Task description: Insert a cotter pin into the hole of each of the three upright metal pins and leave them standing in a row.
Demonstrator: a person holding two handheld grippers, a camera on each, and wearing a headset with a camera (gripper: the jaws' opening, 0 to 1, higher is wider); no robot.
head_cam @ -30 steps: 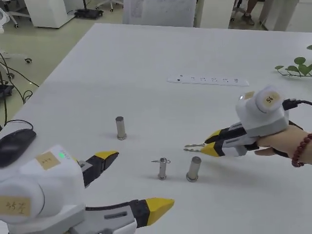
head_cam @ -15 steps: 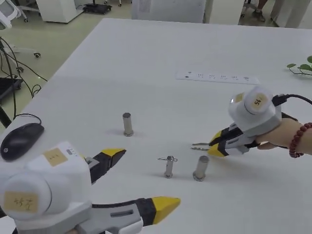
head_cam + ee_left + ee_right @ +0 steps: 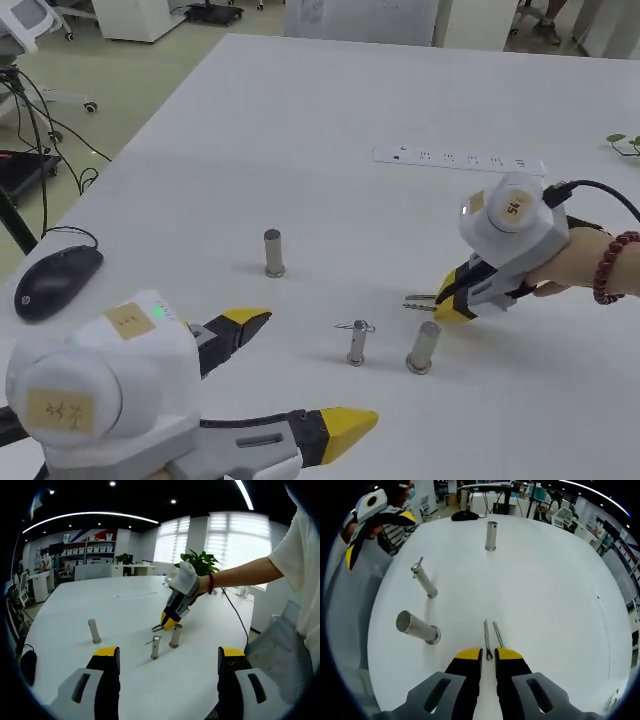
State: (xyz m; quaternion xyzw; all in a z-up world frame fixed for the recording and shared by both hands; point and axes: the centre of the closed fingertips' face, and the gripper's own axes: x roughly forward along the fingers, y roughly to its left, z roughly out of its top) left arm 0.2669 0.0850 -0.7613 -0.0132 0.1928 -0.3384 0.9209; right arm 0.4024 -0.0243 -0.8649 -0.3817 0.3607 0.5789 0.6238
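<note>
Three metal pins stand upright on the white workbench (image 3: 300,130) while a person works a hand-held gripper in each hand over them. The middle pin (image 3: 357,343) has a fitted cotter pin (image 3: 353,326) lying crosswise through the hole near its top. Just beside it at 3 o'clock stands the second pin (image 3: 424,347). The far pin (image 3: 273,252) stands alone, well apart at 10 o'clock.

The right gripper (image 3: 447,306) hovers near the second pin at about 1 o'clock from it, gripped by a hand with a beaded bracelet (image 3: 605,272) at the wrist. Its yellow-tipped jaws are pinched almost together on the looped end of a loose cotter pin (image 3: 420,301). The two legs of that pin reach out toward 9 o'clock in the head view. In the right gripper view the legs run straight ahead to 12 o'clock, and the second pin sits at 10 o'clock of them, apart from the tips.

The left gripper (image 3: 310,368) is low in the head view, at 7 o'clock from the middle pin (near the person's own edge of the bench). Its jaws are spread wide and hold nothing. Its own view looks between them at all three pins and the right gripper beyond.

A white power strip (image 3: 460,160) lies toward the 12 o'clock end of the workbench, and a dark mouse (image 3: 57,282) sits at the 9 o'clock edge
</note>
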